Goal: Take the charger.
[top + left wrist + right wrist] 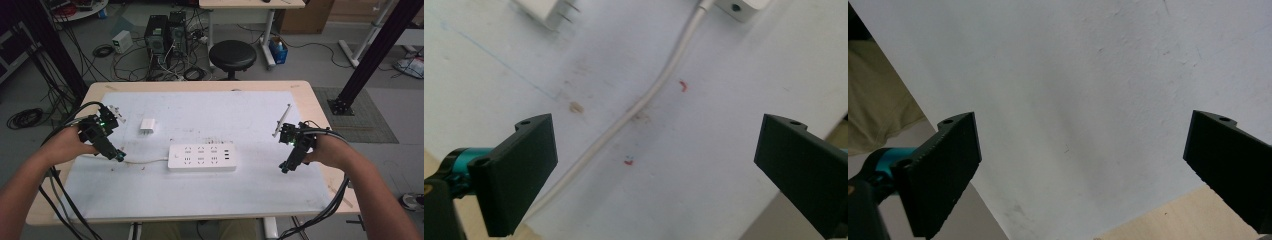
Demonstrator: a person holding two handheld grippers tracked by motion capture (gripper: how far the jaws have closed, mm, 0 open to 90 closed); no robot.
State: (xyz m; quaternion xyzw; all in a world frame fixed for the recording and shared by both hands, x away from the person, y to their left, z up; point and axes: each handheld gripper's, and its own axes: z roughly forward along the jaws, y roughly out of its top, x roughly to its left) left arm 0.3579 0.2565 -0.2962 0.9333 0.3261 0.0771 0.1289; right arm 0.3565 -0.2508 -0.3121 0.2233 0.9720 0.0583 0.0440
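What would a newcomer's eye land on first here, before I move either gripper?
The white power strip at the middle of the white mat, its cable trailing toward the left gripper. Just behind it lies a small white plug adapter. Both grippers hover open at the mat's sides, the right gripper over bare mat.

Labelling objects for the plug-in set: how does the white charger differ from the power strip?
The white charger is a small blocky cube; the power strip is a long flat slab, far larger. The charger has bare metal prongs and no cord; the power strip trails a white cable toward the left gripper. The charger lies farther back. Both are white, lying untouched on the table mat.
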